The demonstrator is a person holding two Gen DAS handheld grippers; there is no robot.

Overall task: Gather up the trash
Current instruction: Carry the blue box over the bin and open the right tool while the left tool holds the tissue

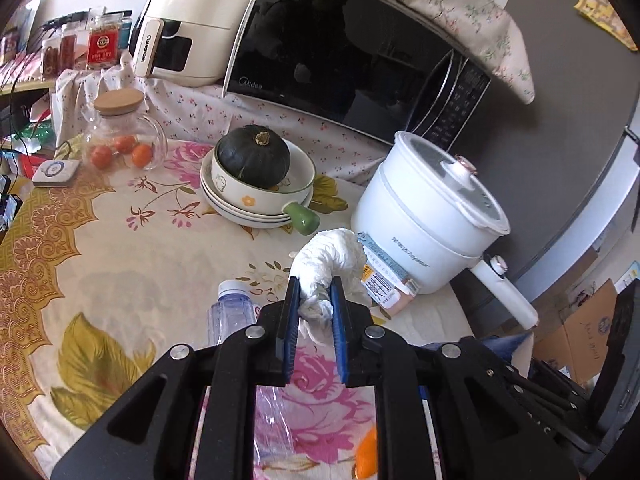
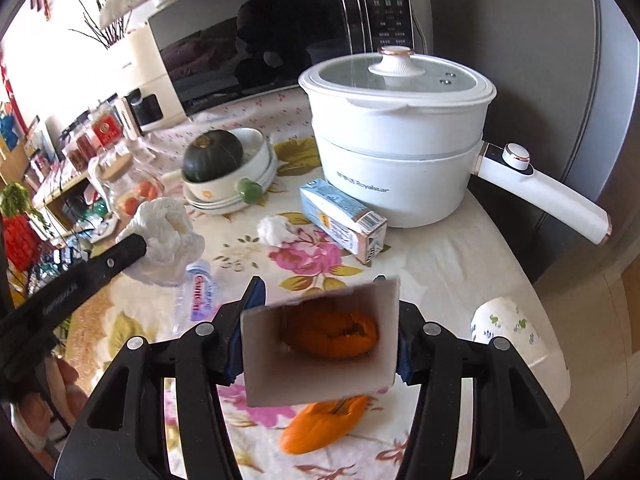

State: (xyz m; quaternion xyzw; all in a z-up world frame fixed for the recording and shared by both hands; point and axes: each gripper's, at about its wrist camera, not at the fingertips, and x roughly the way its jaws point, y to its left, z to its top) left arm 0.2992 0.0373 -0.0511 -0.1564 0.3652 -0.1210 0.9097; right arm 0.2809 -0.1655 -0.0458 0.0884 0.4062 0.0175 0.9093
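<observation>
Two grips are loaded: the left gripper (image 1: pixel 315 292) clenches a crumpled tissue (image 1: pixel 328 258) lifted left of the white pot (image 2: pixel 396 136), while the right gripper (image 2: pixel 320 300) clamps an open paper box (image 2: pixel 320 376) holding orange peel (image 2: pixel 332 334). Likely next, the tissue must go over the box mouth, then be released.

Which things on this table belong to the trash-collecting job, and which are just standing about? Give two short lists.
Job:
crumpled tissue in left gripper
open box holding orange peel, in right gripper
loose peel
small tissue wad
plastic bottle
milk carton

Standing about:
electric pot
pumpkin
microwave
glass jar
</observation>
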